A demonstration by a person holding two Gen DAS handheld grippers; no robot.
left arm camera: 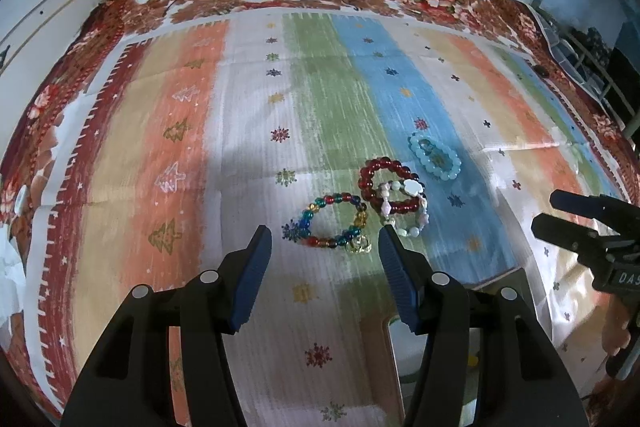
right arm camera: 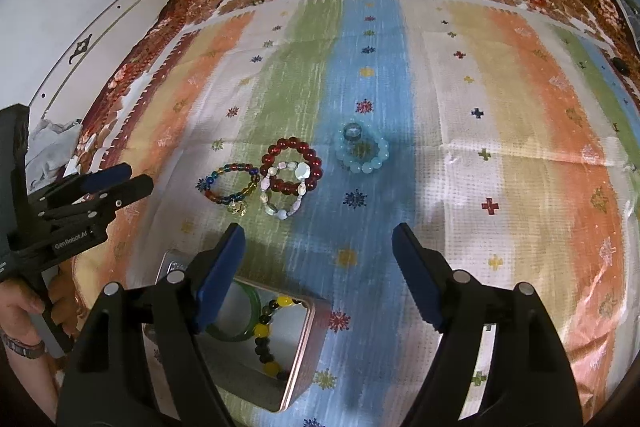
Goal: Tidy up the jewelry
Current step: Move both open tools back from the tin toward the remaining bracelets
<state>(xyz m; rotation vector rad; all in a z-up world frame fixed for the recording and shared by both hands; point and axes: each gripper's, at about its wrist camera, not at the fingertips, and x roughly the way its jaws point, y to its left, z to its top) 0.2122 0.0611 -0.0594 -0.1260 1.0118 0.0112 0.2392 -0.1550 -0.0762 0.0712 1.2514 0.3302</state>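
In the left wrist view, your left gripper (left arm camera: 325, 241) points steeply down, jaws apart and empty, over four glossy round-bead bracelets (left arm camera: 376, 199) at frame centre on the striped woven cloth (left arm camera: 160, 147). In the right wrist view, your right gripper (right arm camera: 319, 237) gapes wide and empty below them; a square metal tin (right arm camera: 308, 331) at lower centre holds one green bangle (right arm camera: 244, 331) and one yellow-and-black strand (right arm camera: 266, 339).
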